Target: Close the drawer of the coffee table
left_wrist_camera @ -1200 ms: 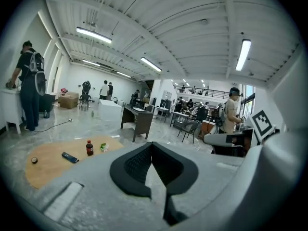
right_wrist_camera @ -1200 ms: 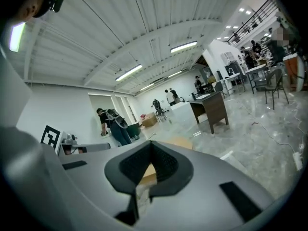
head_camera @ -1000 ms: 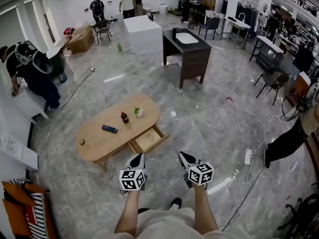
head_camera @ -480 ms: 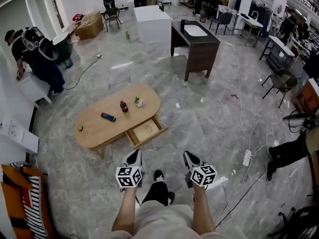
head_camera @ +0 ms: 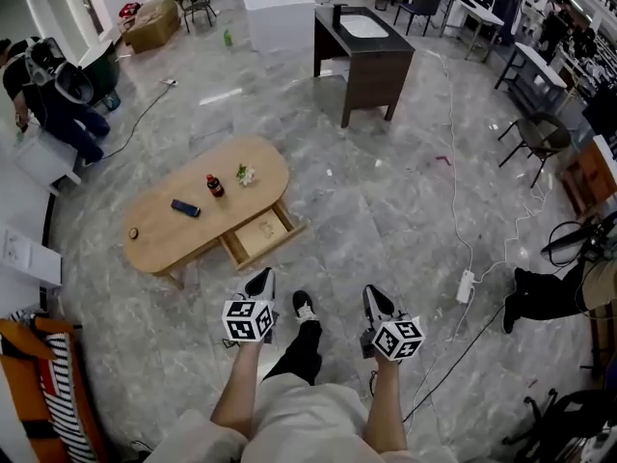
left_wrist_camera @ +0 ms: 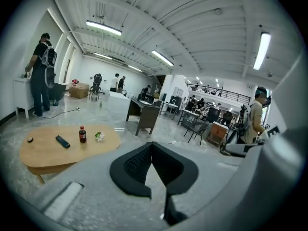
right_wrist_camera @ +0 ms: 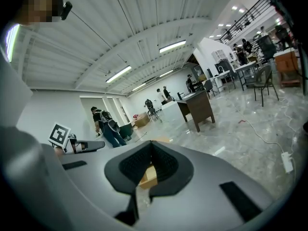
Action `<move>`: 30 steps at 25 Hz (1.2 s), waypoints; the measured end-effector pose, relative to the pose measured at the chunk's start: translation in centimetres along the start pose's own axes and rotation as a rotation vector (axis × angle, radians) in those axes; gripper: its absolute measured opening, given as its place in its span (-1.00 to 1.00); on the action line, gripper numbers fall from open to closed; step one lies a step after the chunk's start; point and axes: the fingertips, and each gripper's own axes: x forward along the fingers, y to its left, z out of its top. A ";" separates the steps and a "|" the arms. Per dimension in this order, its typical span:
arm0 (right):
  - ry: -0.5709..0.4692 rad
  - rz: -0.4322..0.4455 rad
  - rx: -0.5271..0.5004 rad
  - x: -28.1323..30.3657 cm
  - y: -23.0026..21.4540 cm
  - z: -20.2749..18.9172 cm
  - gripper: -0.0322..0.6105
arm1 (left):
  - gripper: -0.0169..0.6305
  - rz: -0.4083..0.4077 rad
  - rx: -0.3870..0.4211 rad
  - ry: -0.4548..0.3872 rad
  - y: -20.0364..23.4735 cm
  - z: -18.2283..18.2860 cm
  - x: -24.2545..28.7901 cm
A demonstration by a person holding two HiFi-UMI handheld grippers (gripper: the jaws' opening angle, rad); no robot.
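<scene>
The oval wooden coffee table (head_camera: pixel 178 234) stands on the marble floor ahead of me, its drawer (head_camera: pixel 258 235) pulled out toward me and open. On the top are a small bottle (head_camera: pixel 214 185), a dark remote (head_camera: pixel 185 207) and a small white-green item (head_camera: pixel 245 175). My left gripper (head_camera: pixel 258 283) hangs shut and empty a short way in front of the drawer. My right gripper (head_camera: pixel 374 299) is also shut and empty, further right over bare floor. In the left gripper view the table (left_wrist_camera: pixel 48 150) lies to the left. In the right gripper view the drawer (right_wrist_camera: pixel 149 175) shows through the gap below the jaw tips.
A dark desk (head_camera: pixel 371 56) and a white cabinet (head_camera: pixel 280 13) stand beyond the table. A power strip (head_camera: pixel 464 285) with cables lies on the floor at the right, near a person's leg (head_camera: pixel 540 295). Another person (head_camera: pixel 53 95) bends at the left wall. My foot (head_camera: pixel 303 305) is between the grippers.
I have stepped forward: my leg and foot now show between the grippers, and the table has shifted left in the head view. The drawer stays open; both grippers stay shut.
</scene>
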 end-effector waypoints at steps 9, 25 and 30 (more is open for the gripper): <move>0.014 0.049 -0.003 4.3 -3.6 1.9 -0.85 | -0.92 0.030 -0.054 0.023 1.9 0.1 6.5; 0.245 0.313 -0.137 21.9 -3.9 2.0 -0.85 | -0.92 0.312 -0.183 -0.010 13.4 2.4 11.4; 0.263 0.401 -0.214 25.0 -5.4 3.9 -0.85 | -0.92 0.366 -0.182 -0.041 13.8 4.3 12.0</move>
